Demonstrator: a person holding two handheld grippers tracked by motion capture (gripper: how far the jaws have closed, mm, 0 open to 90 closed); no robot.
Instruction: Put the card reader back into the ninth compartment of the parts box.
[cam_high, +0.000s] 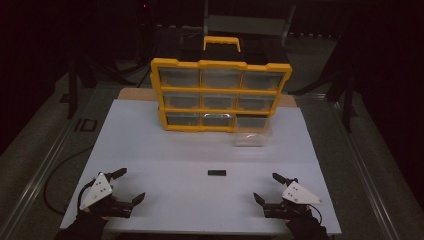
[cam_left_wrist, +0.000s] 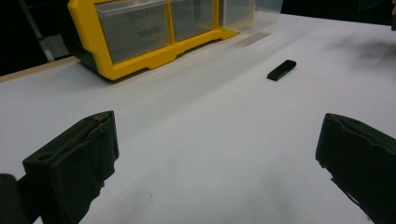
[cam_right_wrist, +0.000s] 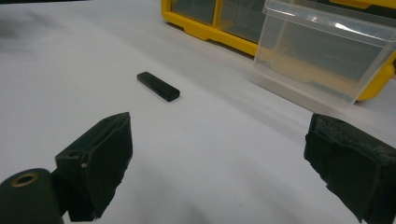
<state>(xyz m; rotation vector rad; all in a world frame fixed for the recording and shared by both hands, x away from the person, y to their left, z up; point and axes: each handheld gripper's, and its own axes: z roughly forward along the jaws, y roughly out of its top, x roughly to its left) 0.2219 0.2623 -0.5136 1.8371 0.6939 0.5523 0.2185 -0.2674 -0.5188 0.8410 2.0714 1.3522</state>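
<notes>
A small flat black bar (cam_high: 216, 173) lies on the white table (cam_high: 165, 150), midway between the two grippers; it shows too as the black bar (cam_left_wrist: 281, 70) and the black bar (cam_right_wrist: 158, 86). A yellow drawer cabinet (cam_high: 220, 92) with clear drawers stands at the back. Its bottom-right drawer (cam_high: 253, 136) is pulled out onto the table; the clear drawer (cam_right_wrist: 322, 60) looks empty. My left gripper (cam_high: 129, 185) rests at the front left, open, nothing between its jaws. At the front right, my right gripper (cam_high: 267, 187) is open and empty as well.
The cabinet (cam_left_wrist: 154, 32) has a yellow carry handle (cam_high: 221, 42) on top. The table sits on a dark frame with rails at both sides; a cable (cam_high: 60, 172) curls on the floor at the left. Dark surroundings lie beyond.
</notes>
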